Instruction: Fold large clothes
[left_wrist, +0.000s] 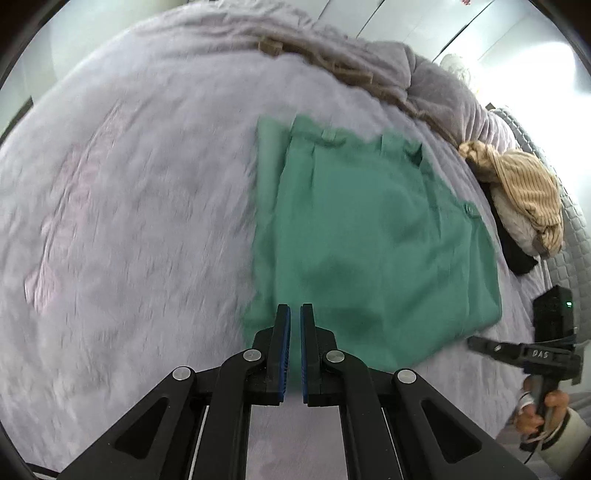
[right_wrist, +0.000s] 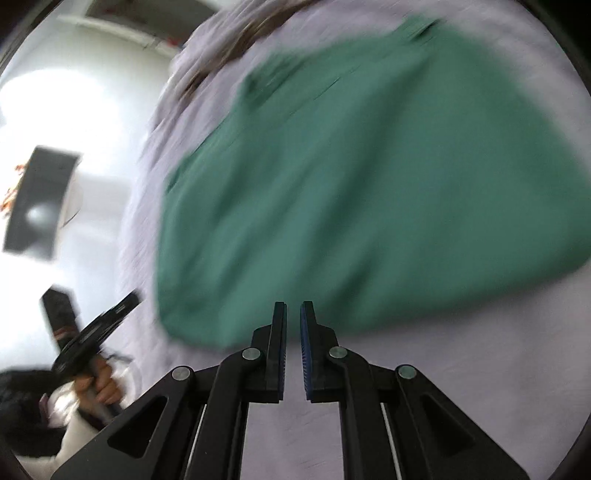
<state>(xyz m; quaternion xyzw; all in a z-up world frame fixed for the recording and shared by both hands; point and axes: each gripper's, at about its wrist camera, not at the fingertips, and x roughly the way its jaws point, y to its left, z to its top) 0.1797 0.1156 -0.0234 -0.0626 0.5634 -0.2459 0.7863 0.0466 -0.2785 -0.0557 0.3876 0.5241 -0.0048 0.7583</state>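
A green garment (left_wrist: 362, 236), folded into a rough rectangle with belt loops along its far edge, lies flat on the lilac bedspread (left_wrist: 129, 206). My left gripper (left_wrist: 295, 308) hovers over the garment's near left edge, jaws nearly closed with a thin gap, holding nothing. My right gripper (right_wrist: 293, 306) hovers at the garment's (right_wrist: 369, 192) near edge, jaws also nearly closed and empty; this view is blurred by motion. The right gripper also shows in the left wrist view (left_wrist: 476, 343), off the garment's near right corner.
A beige striped cloth (left_wrist: 524, 188) sits on a pillow at the right. A bunched grey blanket (left_wrist: 436, 85) and a brown strip lie along the far edge. The left hand-held gripper (right_wrist: 99, 321) and a person show at the left of the right wrist view.
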